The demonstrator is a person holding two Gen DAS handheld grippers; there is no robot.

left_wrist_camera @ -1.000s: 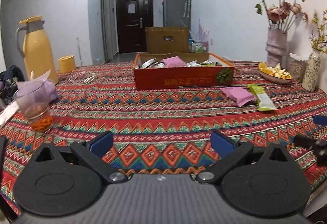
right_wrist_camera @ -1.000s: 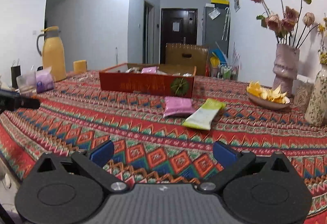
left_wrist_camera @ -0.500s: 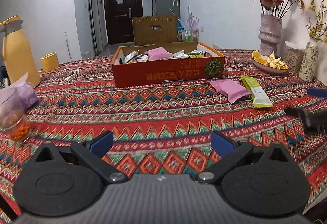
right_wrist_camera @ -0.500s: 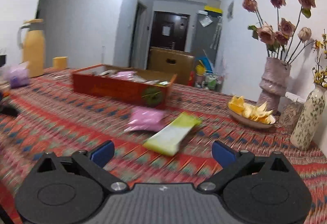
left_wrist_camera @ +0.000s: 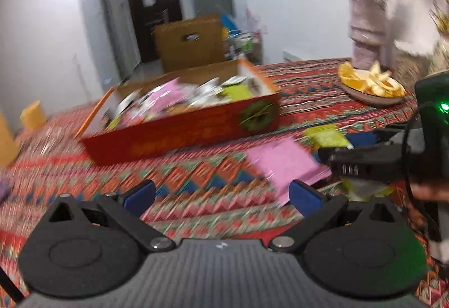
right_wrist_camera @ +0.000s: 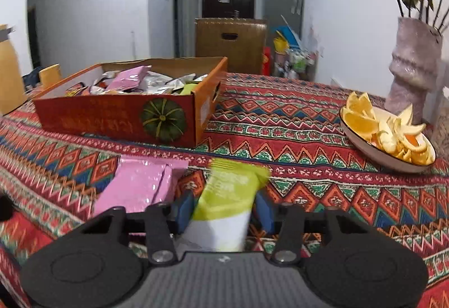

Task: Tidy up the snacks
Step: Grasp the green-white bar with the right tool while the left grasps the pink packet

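- An open red cardboard box (right_wrist_camera: pixel 112 117) with a green pumpkin printed on its front stands on the counter (right_wrist_camera: pixel 308 122), which wears a red zigzag-patterned cloth. The box is filled with loose snack packets, pink, silver and green.
- A shallow white bowl (right_wrist_camera: pixel 373 150) of orange peel sits near the counter's right edge, in front of a pale textured vase (right_wrist_camera: pixel 412 69) of dried roses.
- A pink foil snack packet (right_wrist_camera: pixel 137 187) lies flat in front of the box, just beside a green-and-white snack packet (right_wrist_camera: pixel 227 201).
- The right gripper (right_wrist_camera: pixel 221 209) has just been closing and pinches the green-and-white packet between its blue pads.
- The left gripper (left_wrist_camera: pixel 221 193) hangs spread and empty, near the pink packet.
- The yellow lettering on the box front is too blurred to read.
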